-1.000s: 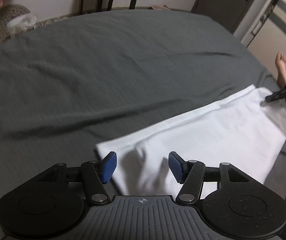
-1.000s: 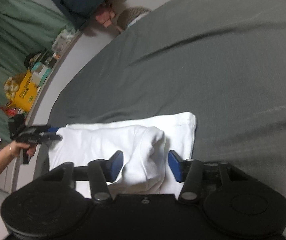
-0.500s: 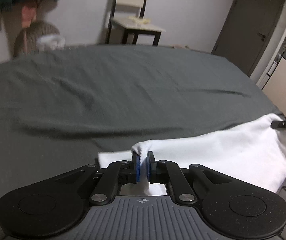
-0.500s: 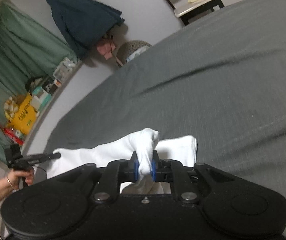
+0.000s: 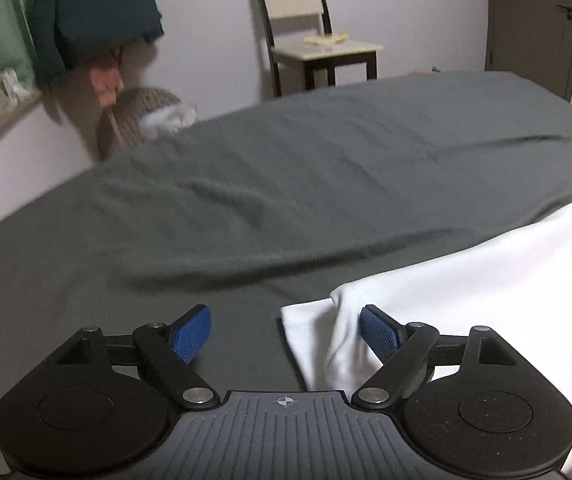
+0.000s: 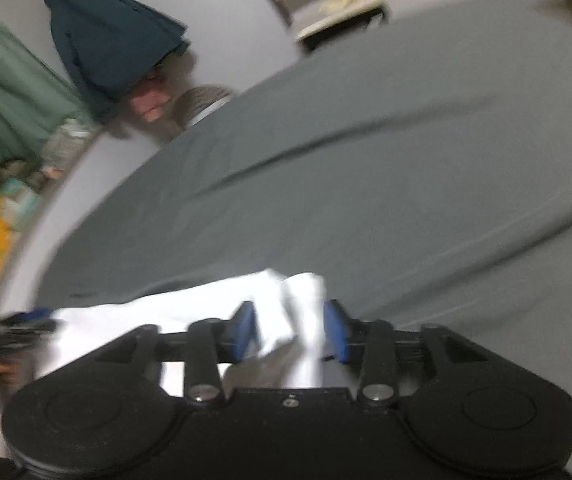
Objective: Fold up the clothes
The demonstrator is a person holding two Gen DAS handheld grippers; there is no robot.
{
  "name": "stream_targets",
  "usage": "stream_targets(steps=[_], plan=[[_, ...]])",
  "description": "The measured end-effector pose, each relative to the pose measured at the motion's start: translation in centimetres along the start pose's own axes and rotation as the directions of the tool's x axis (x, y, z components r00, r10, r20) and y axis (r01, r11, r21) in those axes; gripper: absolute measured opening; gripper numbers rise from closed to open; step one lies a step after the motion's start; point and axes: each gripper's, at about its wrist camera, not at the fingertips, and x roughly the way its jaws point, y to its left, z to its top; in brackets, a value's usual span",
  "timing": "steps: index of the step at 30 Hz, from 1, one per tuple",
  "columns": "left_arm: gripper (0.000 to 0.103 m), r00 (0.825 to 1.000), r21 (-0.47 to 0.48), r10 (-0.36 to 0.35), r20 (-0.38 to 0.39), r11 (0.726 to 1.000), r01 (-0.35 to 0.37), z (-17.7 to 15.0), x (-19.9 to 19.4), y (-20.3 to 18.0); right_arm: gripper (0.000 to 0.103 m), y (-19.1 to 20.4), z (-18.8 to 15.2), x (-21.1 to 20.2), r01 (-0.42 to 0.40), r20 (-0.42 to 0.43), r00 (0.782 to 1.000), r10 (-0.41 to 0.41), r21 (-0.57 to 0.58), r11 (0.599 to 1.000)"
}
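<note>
Beside the white garment [image 5: 465, 280], the left gripper [image 5: 286, 330] is standing released; the right gripper [image 6: 289, 330], parted, is straddling a loose bunch, risking slippage.

We're looking at a bed [image 5: 325, 184] covered in matt grey cloth, a fine weave with soft creases. The white garment [image 5: 465, 280] on it is smooth, plain cloth, no sheen (probably cotton, can't say for sure). The left tool [image 5: 285, 334] is matt black plastic with a ribbed grey grip panel, small shiny metal pivot pins, and blue pads [image 5: 190, 334] with a fine knurled texture. The right tool [image 6: 289, 330] looks like the same black plastic, too blurred for detail. The chair [image 5: 317, 28] at the back has dark, smooth legs and a pale seat.
</note>
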Motion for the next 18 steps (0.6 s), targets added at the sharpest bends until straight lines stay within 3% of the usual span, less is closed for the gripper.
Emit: stream_targets(steps=[3, 5, 6, 9, 11, 13, 16, 18], plan=[[0.082, 0.997, -0.016, -0.005, 0.074, 1.000, 0.006, -0.3, -2.9, -1.1, 0.046, 1.7, -1.1, -3.1, 0.018, 0.088, 0.996, -0.012, -0.060, 0.998], [0.082, 0.992, -0.024, -0.019, 0.122, 0.999, 0.022, -0.6, -4.7, -2.0, 0.046, 3.4, -2.4, -4.6, -0.069, 0.105, 0.992, 0.075, -0.067, 0.995], [0.083, 0.989, -0.016, -0.060, 0.137, 0.998, 0.063, -1.3, -5.2, -3.1, 0.046, 4.0, -3.2, -4.8, -0.109, 0.097, 0.989, 0.116, -0.070, 0.992], [0.083, 0.988, 0.066, -0.119, 0.096, 0.991, 0.113, -3.3, -4.5, -6.4, 0.045, 5.5, -5.3, -3.7, -0.174, 0.053, 0.982, 0.179, -0.086, 0.981], [0.083, 0.999, 0.112, -0.043, 0.004, 0.993, 0.042, -4.6, -2.5, -7.5, 0.045, 5.5, -6.4, -2.0, -0.114, 0.027, 0.993, 0.117, -0.093, 0.989], [0.083, 0.998, 0.115, 0.006, -0.060, 0.993, 0.001, -5.7, -1.2, -7.5, 0.043, 4.0, -7.0, -1.1, -0.024, 0.024, 0.999, 0.026, -0.052, 0.998], [0.087, 0.999, 0.015, -0.015, -0.051, 1.000, 0.016, -6.5, -1.7, -5.6, 0.025, 1.8, -7.5, -1.9, -0.002, 0.051, 0.999, 0.001, 0.025, 1.000], [0.087, 0.999, 0.001, 0.001, -0.040, 1.000, -0.001, -6.5, -2.4, -5.1, 0.030, 1.8, -7.6, -2.8, 0.032, 0.055, 0.998, -0.034, 0.030, 0.999]])
